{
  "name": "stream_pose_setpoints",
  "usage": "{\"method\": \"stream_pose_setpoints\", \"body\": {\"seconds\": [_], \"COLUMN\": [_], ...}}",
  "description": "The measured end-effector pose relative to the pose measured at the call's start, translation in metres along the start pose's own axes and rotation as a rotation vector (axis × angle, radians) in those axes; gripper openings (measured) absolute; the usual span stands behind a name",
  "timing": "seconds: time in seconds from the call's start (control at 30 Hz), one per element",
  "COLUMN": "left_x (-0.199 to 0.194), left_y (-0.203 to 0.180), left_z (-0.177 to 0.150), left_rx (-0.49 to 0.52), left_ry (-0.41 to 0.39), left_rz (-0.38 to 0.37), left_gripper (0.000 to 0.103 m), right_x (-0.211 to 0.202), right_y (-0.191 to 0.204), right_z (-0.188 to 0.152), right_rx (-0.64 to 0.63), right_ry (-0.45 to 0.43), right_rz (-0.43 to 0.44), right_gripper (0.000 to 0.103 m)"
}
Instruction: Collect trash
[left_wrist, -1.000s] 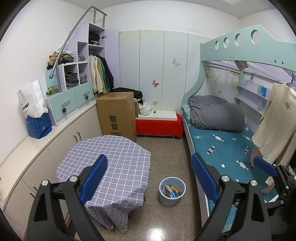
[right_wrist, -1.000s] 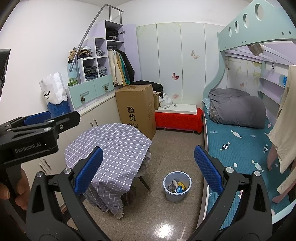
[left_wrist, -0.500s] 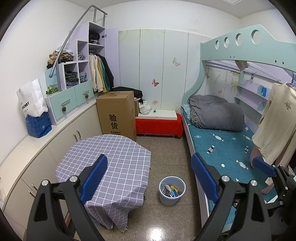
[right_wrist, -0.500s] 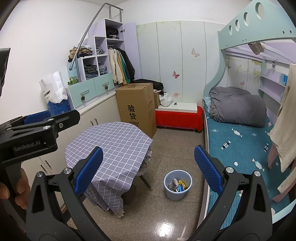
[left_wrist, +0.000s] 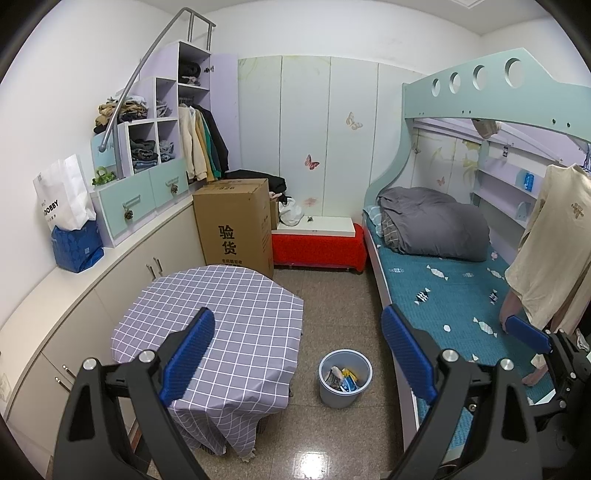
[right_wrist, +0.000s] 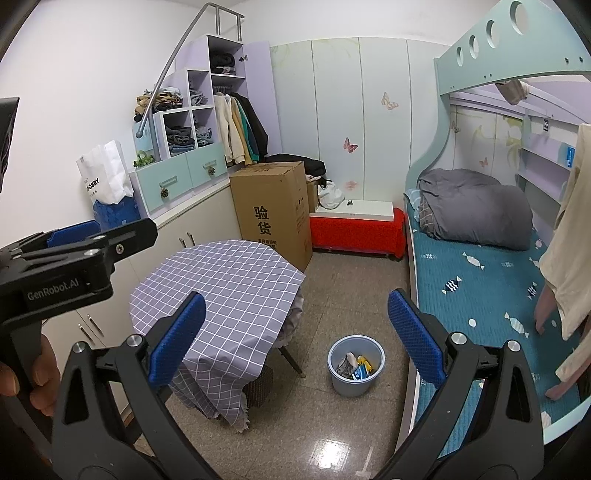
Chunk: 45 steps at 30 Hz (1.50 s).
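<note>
you can read "验货" on the front of the cardboard box (left_wrist: 232, 225), "genrobot.ai" on the side of your left gripper (right_wrist: 59, 273), and what looks like "bobby", first letter unclear, on the white paper bag (left_wrist: 62, 199).

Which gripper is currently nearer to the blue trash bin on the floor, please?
Right, though only slightly. The trash bin sits between the bed and the checked table; the right gripper hovers above it on the bed side, the left gripper over the table side.
</note>
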<state>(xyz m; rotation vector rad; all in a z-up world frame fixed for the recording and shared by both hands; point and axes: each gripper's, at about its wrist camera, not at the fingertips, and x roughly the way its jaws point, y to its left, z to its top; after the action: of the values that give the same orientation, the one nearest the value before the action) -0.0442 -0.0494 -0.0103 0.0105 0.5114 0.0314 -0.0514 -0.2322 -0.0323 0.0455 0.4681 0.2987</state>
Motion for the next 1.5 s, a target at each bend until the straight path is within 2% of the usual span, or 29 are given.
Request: {"method": "stream_pose_setpoints", "body": {"seconds": [0.87,1.5], "left_x": [0.017,0.039], "left_y": [0.017,0.041], "left_z": [-0.006,0.005], "left_rx": [-0.011,-0.021], "left_ry": [0.027,0.059], "left_rz": [0.004,-0.003], "left_gripper": [0.090,0.090], "right_x": [0.023,0.045], "right_y": [0.005,0.023], "right_z": [-0.002,0.000], "right_rx": [-0.003,-0.006], "right_ry": [0.030,0.058], "right_rz": [0.002,-0.007], "right_gripper": [0.097,0.097]}}
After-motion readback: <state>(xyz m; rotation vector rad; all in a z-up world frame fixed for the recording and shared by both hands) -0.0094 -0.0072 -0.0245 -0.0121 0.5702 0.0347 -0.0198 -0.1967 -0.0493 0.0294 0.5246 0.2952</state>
